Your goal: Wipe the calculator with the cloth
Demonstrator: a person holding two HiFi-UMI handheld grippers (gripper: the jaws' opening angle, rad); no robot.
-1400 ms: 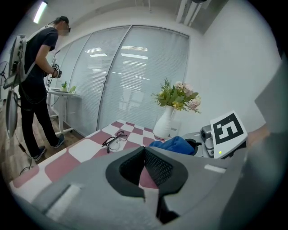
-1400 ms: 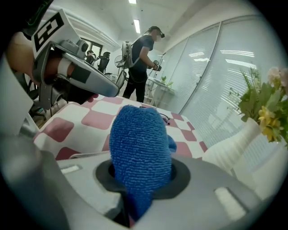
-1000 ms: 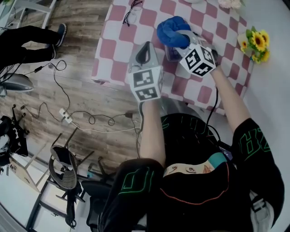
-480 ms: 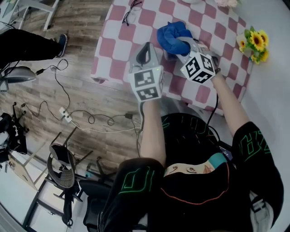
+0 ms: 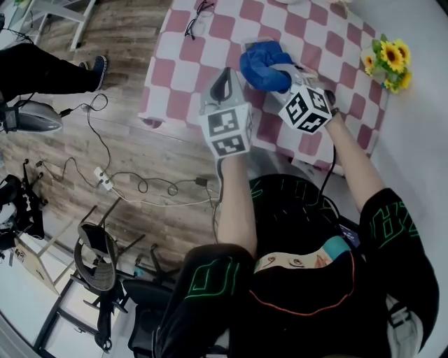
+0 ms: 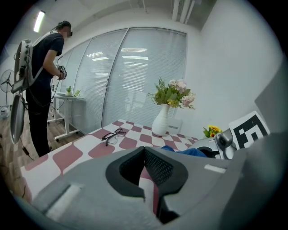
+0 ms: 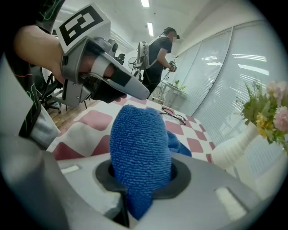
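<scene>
My right gripper (image 5: 278,70) is shut on a bunched blue cloth (image 5: 264,56), which it presses down on the checked table (image 5: 180,63). In the right gripper view the cloth (image 7: 139,143) fills the jaws of that gripper (image 7: 135,182). The calculator is almost wholly hidden under the cloth; only a pale corner (image 5: 247,46) shows at the cloth's far left. My left gripper (image 5: 222,77) hovers just left of the cloth, near the table's front edge. Its jaws (image 6: 145,155) are shut with nothing between them.
Black glasses (image 5: 198,10) lie at the table's far left. Sunflowers (image 5: 388,59) stand at the right edge and a white vase of flowers (image 6: 161,123) at the back. A person (image 6: 42,76) stands beyond the table. Cables, a power strip (image 5: 103,183) and a chair (image 5: 98,259) are on the floor.
My right gripper has drawn the cloth a little toward the table's near edge, covering the grey calculator body seen earlier. The left gripper has hardly moved.
</scene>
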